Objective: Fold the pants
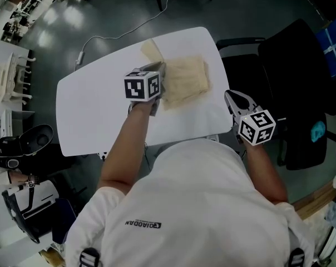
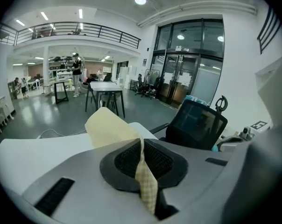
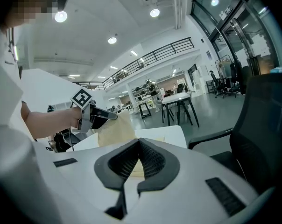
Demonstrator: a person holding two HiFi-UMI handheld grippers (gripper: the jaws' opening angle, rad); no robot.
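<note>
Cream checked pants (image 1: 186, 78) lie partly folded on the far right part of the white table (image 1: 95, 110). My left gripper (image 1: 158, 70) is shut on an edge of the cloth and holds it above the table; in the left gripper view the fabric (image 2: 145, 176) runs pinched between the pads, with a lifted flap (image 2: 108, 125) beyond. My right gripper (image 1: 229, 96) hovers off the table's right edge, shut and empty. In the right gripper view its tips (image 3: 139, 142) meet, with the pants (image 3: 114, 130) and the left gripper (image 3: 112, 116) beyond.
A black office chair (image 1: 301, 82) stands close to the table's right side, also seen as the chair (image 2: 197, 122) and the chair (image 3: 264, 125). A cable (image 1: 123, 33) trails over the floor behind the table. Dark equipment (image 1: 23, 143) sits on the floor at the left.
</note>
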